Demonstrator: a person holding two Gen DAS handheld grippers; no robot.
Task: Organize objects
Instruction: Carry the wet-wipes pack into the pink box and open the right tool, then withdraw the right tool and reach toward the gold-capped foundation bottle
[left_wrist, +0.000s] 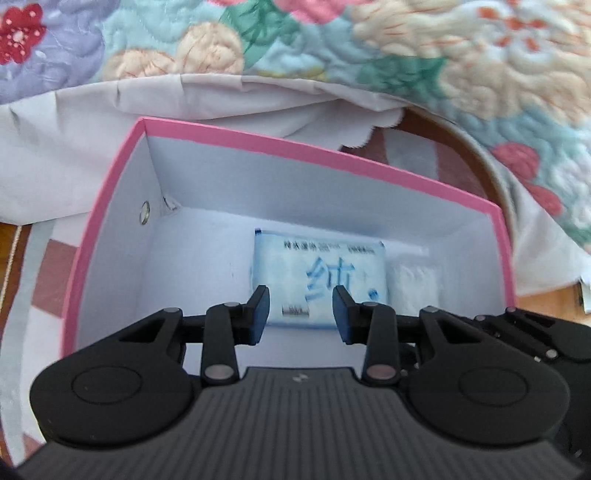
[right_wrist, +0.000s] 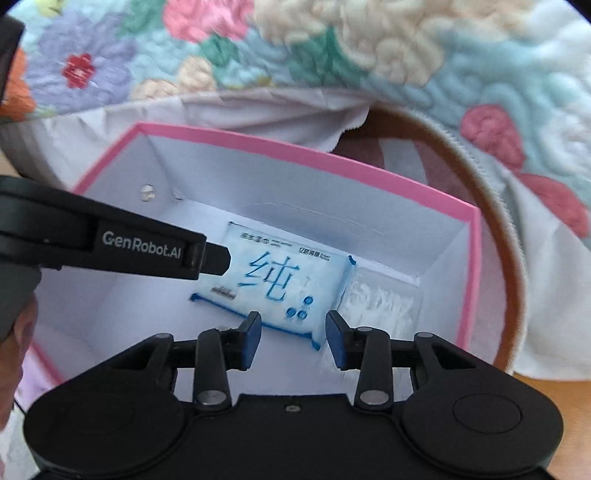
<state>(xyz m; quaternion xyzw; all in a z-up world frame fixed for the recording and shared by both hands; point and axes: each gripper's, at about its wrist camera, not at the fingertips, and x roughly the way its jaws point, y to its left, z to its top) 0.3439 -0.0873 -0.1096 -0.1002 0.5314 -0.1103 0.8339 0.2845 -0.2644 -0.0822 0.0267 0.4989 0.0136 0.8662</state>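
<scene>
Both claws are hanging tilted down over a pink box (left_wrist: 236, 138) whose white inside is showing. A pale blue wipes packet (left_wrist: 321, 275) is lying flat on the box floor, toward the far wall, its long axis running left to right across the box; in the right wrist view it is sitting slightly skewed, its right end nearer the far wall. Its big blue character is reading upright toward the cameras. Just beside its right end a clear bag of white stuff (right_wrist: 382, 301) is lying, touching or nearly touching it (too blurred to tell).

The left claw (left_wrist: 301, 314) is standing narrowly parted above the packet, nothing between its blue pads. The right claw (right_wrist: 293, 338) is likewise parted narrowly and gripping nothing, with the packet's near edge showing through the gap. In the right wrist view the left claw's black finger is reaching in from the left over the packet's left end.

Behind the box a flowered quilt (left_wrist: 406, 55) and a white cloth (left_wrist: 92, 122) are lying bunched; a round brown surface (right_wrist: 436, 162) is showing at the right.
</scene>
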